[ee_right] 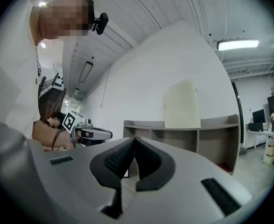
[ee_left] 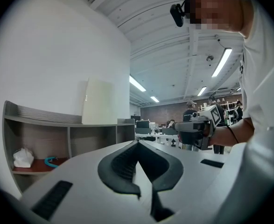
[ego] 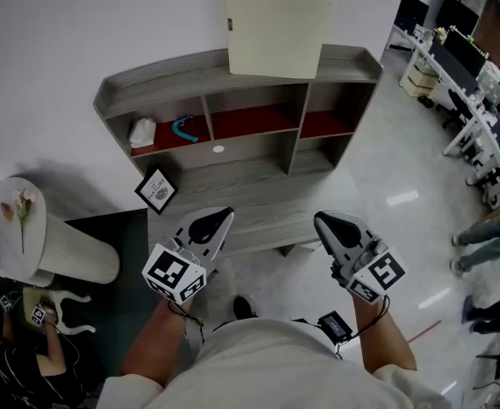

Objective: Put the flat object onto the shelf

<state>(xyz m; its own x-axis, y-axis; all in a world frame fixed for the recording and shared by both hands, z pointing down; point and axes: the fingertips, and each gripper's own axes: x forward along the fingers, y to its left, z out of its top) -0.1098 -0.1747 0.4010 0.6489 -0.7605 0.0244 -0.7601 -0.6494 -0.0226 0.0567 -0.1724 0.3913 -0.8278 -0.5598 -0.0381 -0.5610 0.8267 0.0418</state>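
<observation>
Nearest the camera, both forearms are held bent at the elbow and stretched forward at waist height, the left forearm [ego: 147,352] and right forearm [ego: 387,339] roughly parallel. The left gripper [ego: 216,219] and the right gripper [ego: 329,221] are held level and side by side, well apart, both aimed at the shelf [ego: 173,79]. In the left gripper view its jaws are seen pressed together with nothing between them; in the right gripper view that gripper's jaws are likewise closed and empty.

Beyond the grippers, a small framed picture [ego: 157,189] is stood at the left end of the shelf's lower ledge. Farther back, a crumpled white item [ego: 142,131] and a teal curved item [ego: 184,129] are seen in the left compartment.

Farthest, the flat object [ego: 277,20], a pale cream panel, is stood upright on the shelf's top board near its middle, against the white wall [ego: 54,32].
</observation>
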